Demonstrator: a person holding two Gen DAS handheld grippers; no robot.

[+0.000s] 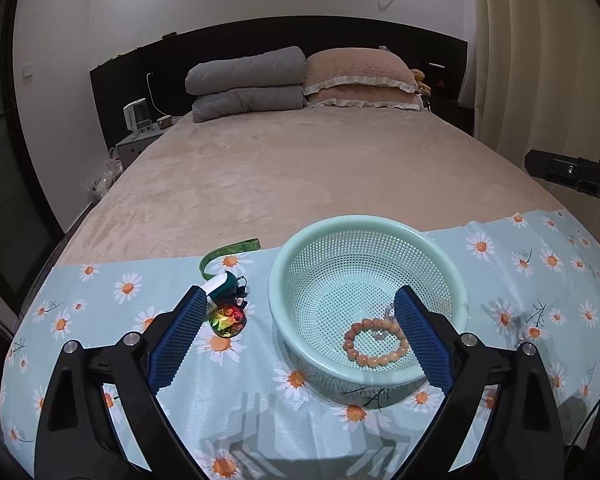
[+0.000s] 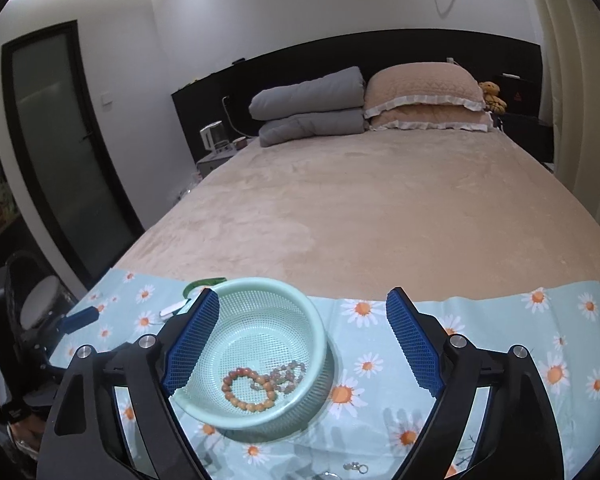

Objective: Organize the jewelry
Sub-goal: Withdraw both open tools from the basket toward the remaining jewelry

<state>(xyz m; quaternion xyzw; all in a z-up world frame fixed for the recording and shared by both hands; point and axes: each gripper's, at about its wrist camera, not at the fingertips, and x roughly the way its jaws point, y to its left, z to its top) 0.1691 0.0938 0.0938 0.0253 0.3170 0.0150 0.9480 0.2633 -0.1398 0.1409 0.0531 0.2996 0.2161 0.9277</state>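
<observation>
A mint green mesh basket [image 1: 284, 280] [image 2: 320, 332] sits on a daisy-print cloth [image 1: 100, 288] on the bed. An orange bead bracelet [image 1: 374, 342] [image 2: 246, 390] lies inside it, with a paler bead bracelet [image 2: 290, 372] beside it. Left of the basket lie an iridescent charm [image 1: 228, 320], a teal and white item [image 1: 222, 282] and a green strap [image 1: 228, 250]. My left gripper [image 1: 300, 308] is open above the basket's left side, empty. My right gripper [image 2: 302, 312] is open over the basket, empty. A small metal ring piece [image 2: 358, 468] lies on the cloth near the front edge.
The beige bed [image 1: 320, 168] stretches behind, with grey folded quilts [image 1: 248, 80] and pink pillows [image 1: 360, 76] at the headboard. A nightstand with a white appliance [image 1: 136, 116] stands at the far left. The other gripper's tip [image 1: 572, 172] shows at the right edge.
</observation>
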